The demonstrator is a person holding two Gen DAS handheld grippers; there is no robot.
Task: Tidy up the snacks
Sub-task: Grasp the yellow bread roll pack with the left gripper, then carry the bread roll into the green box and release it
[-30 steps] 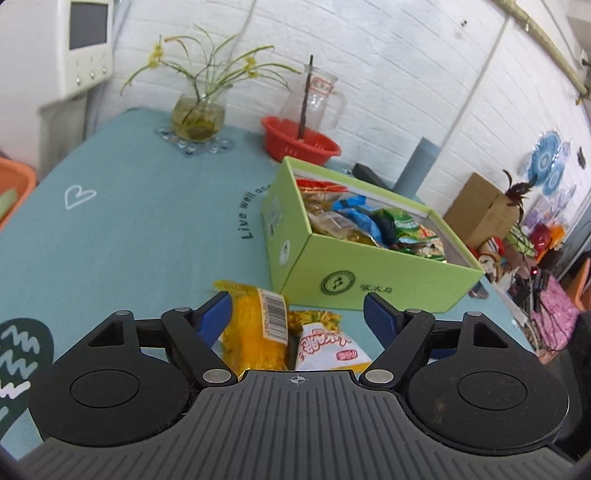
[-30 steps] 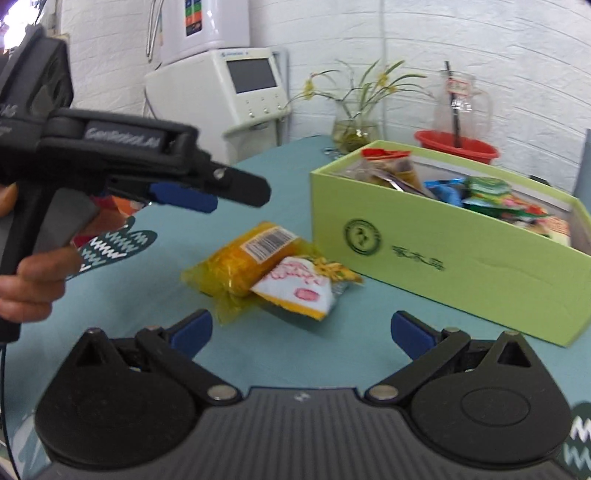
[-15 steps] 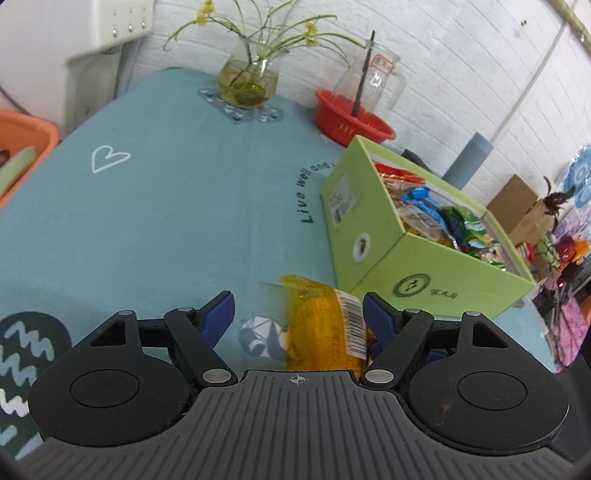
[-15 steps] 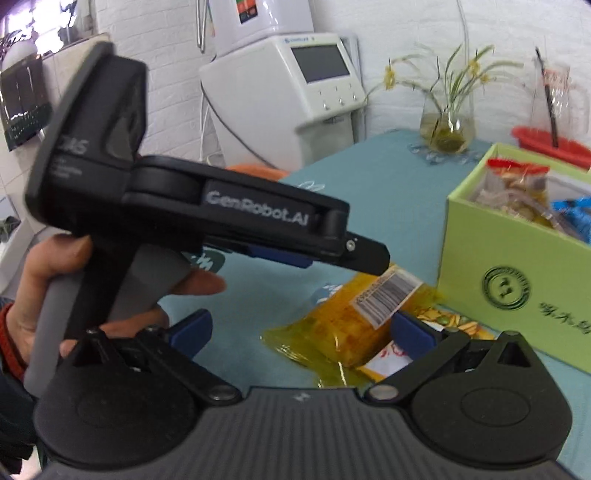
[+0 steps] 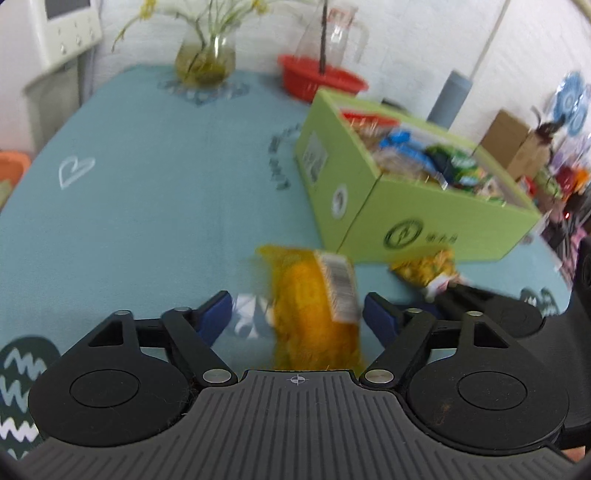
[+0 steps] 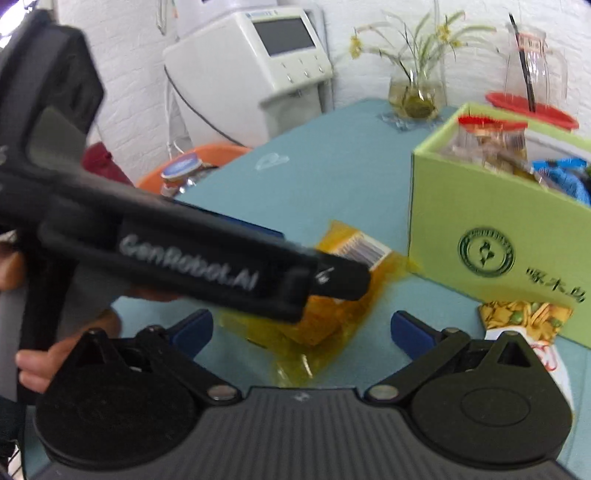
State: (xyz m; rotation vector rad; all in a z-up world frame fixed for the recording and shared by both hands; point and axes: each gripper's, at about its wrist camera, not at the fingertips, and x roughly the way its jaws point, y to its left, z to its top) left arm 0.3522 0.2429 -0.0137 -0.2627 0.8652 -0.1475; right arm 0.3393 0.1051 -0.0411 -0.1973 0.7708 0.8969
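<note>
A: State of the left gripper?

B: Apart, though just now closing in. Straddles the yellow snack packet, one blue pad on either side. Leaves a clear gap at the left pad; sits close at the right pad, contact too blurred to call. No clamp yet.

A: Place of that packet?

B: Flat on the teal tablecloth, barcode label facing up, just in front of the near corner of the green box. Near the box, not touching it as far as the left wrist view shows.

A: And the right gripper?

B: Wide apart, having just narrowed a touch. Grips nothing. Hovers low over the cloth, with the clear tail of the yellow packet ahead between its fingers.

A: Any other snack outside the box?

B: Yes, a white-and-yellow snack bag, lying against the front wall of the box, to the right of the yellow packet. Partly hidden behind the right finger in the right wrist view.

A: Contents of the box?

B: Open on top, holding several packets: red, blue, green wrappers, too blurred to name.

A: Further back?

B: Glass vase of flowers at the table's far edge, red basket beside it with a glass pitcher. White machine off the table. Hand wrapped round the left gripper's handle.
</note>
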